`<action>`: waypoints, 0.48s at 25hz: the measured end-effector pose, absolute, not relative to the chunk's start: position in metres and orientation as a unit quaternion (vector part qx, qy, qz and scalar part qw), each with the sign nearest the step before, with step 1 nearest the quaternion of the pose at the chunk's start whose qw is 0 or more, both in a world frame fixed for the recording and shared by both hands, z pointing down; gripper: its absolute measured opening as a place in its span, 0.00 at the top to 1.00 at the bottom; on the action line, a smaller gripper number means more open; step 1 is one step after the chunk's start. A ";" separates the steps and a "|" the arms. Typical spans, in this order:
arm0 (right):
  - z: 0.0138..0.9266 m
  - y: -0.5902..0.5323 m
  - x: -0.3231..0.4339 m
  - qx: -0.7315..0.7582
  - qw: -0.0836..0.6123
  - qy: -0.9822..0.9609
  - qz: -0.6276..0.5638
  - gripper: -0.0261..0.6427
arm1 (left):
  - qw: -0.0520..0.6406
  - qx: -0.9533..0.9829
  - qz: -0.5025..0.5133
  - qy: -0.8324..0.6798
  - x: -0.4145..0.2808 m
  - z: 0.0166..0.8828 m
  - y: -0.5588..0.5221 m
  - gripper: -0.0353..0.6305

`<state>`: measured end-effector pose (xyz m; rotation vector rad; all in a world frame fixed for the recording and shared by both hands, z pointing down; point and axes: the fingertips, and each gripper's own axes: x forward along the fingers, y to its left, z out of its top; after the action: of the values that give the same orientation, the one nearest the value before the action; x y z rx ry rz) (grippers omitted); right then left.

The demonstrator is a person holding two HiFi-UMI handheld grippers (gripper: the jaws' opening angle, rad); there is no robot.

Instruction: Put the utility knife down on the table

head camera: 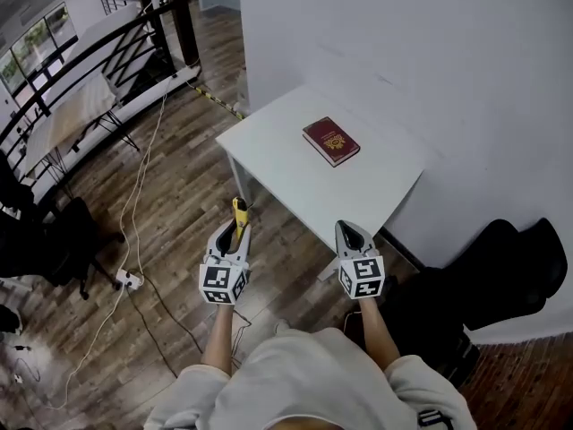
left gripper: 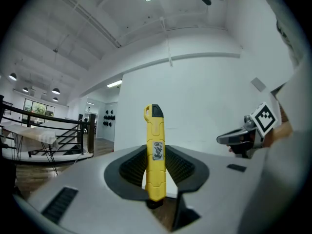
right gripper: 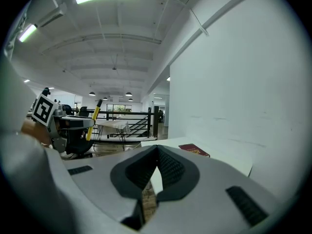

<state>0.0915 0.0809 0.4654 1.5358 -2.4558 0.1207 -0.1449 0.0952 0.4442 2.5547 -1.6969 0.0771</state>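
My left gripper (head camera: pixel 237 225) is shut on a yellow utility knife (head camera: pixel 239 210), held over the wooden floor just short of the white table's (head camera: pixel 286 173) near corner. In the left gripper view the utility knife (left gripper: pixel 155 130) stands upright between the ribbed pads, its black-tipped end above them. My right gripper (head camera: pixel 346 228) hovers by the table's near edge, shut with nothing in it; its pads (right gripper: pixel 165 167) meet at the tips. A dark red booklet (head camera: pixel 331 141) lies on the table. The right gripper (left gripper: pixel 241 136) also shows at the right of the left gripper view.
A white wall (head camera: pixel 430 52) runs behind the table. A black seat (head camera: pixel 501 271) stands at the right. Cables and a power strip (head camera: pixel 128 279) lie on the floor at the left, beyond them a black railing (head camera: pixel 98 47) and a second table (head camera: pixel 67 119).
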 end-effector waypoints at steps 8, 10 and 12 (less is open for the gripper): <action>0.475 0.056 0.080 0.537 0.123 -0.833 0.047 0.97 | 0.036 0.841 0.029 -0.539 -0.155 0.449 0.061 0.78; 0.479 0.052 0.082 0.540 0.123 -0.831 0.050 0.97 | 0.037 0.842 0.032 -0.538 -0.154 0.453 0.056 0.78; 0.481 0.048 0.083 0.542 0.123 -0.830 0.052 0.97 | 0.038 0.842 0.033 -0.537 -0.153 0.454 0.051 0.78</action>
<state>0.0835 0.0475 0.4805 1.5794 -2.4207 0.1527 -0.1533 0.0513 0.4536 2.5837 -1.6464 0.0998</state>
